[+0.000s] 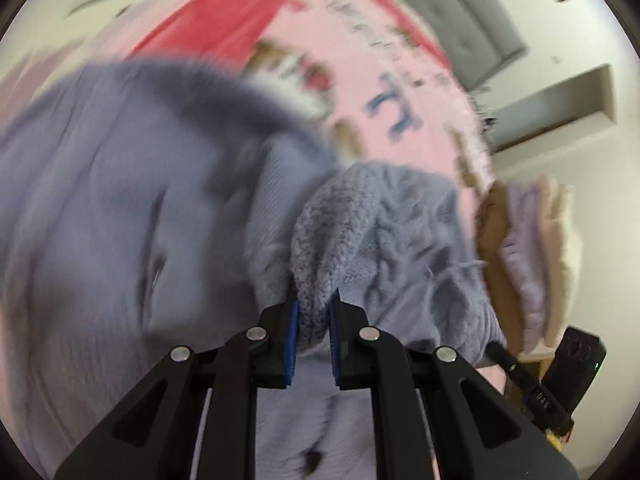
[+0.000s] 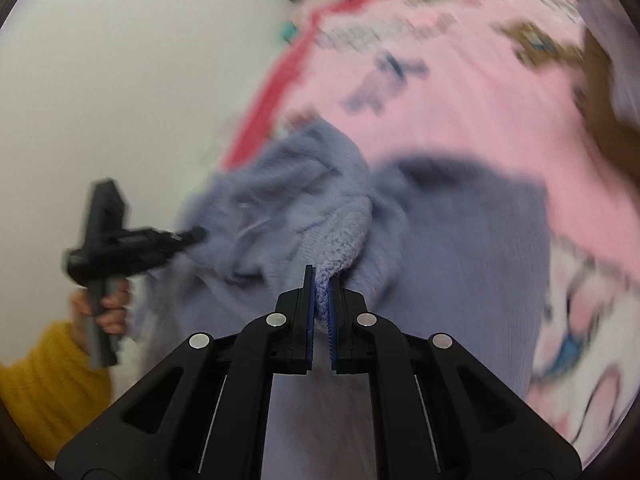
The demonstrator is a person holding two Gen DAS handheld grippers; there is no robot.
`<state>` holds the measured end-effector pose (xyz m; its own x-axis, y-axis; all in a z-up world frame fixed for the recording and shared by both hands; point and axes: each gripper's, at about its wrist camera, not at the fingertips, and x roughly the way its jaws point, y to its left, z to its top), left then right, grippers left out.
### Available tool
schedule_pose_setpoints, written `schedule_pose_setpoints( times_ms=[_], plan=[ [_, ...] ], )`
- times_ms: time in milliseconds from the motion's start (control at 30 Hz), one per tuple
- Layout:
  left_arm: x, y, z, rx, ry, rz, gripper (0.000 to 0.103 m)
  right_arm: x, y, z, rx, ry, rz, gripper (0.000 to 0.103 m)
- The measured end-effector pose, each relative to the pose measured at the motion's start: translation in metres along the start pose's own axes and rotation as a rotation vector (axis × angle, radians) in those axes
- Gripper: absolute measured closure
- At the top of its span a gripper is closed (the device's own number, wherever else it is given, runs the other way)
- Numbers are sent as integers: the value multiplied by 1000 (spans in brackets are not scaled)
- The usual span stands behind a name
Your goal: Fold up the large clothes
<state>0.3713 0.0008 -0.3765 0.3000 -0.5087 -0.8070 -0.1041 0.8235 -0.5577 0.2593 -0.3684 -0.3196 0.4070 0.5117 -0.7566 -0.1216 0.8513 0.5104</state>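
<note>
A lavender-blue knitted sweater point(image 1: 132, 200) hangs over a pink printed bedspread point(image 1: 384, 80). My left gripper point(image 1: 314, 300) is shut on a ribbed edge of the sweater. My right gripper point(image 2: 322, 280) is shut on another ribbed edge of the same sweater point(image 2: 460, 248). The left gripper also shows in the right wrist view point(image 2: 132, 240), held in a hand at the sweater's left side. Both views are blurred by motion.
The pink bedspread point(image 2: 460, 92) with a red border covers the bed beneath. A stack of folded clothes point(image 1: 524, 252) lies at the right in the left wrist view. A grey headboard point(image 1: 452, 12) and white walls are behind. A yellow sleeve point(image 2: 44, 384) is at lower left.
</note>
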Motion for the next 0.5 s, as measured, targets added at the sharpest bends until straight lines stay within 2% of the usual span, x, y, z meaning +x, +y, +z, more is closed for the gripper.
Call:
schedule_pose_setpoints(
  times_ms=[133, 167, 233, 267, 333, 367, 400, 467, 500],
  plan=[
    [6, 13, -17, -45, -35, 0, 88, 29, -20, -25, 38, 15, -79, 98],
    [5, 12, -17, -40, -45, 3, 87, 30, -23, -27, 56, 7, -76, 98],
    [-1, 5, -19, -15, -55, 0, 80, 26, -26, -24, 70, -4, -46, 95],
    [-5, 0, -17, 16, -60, 7, 77, 21, -25, -22, 56, -16, -48, 94],
    [-19, -19, -8, 125, -98, 75, 60, 4, -18, -12, 1, -46, -41, 80],
    [-27, -26, -4, 180, -122, 103, 57, -3, -16, -6, -26, -61, -36, 67],
    [-38, -38, 0, 253, -155, 124, 51, -10, -10, 4, -66, -75, -36, 59],
    [-49, -56, 9, 356, -189, 139, 43, -16, 2, 24, -142, -80, -28, 59],
    [-50, -70, 17, 429, -182, 144, 35, -15, 8, 37, -185, -77, -35, 56]
  ],
)
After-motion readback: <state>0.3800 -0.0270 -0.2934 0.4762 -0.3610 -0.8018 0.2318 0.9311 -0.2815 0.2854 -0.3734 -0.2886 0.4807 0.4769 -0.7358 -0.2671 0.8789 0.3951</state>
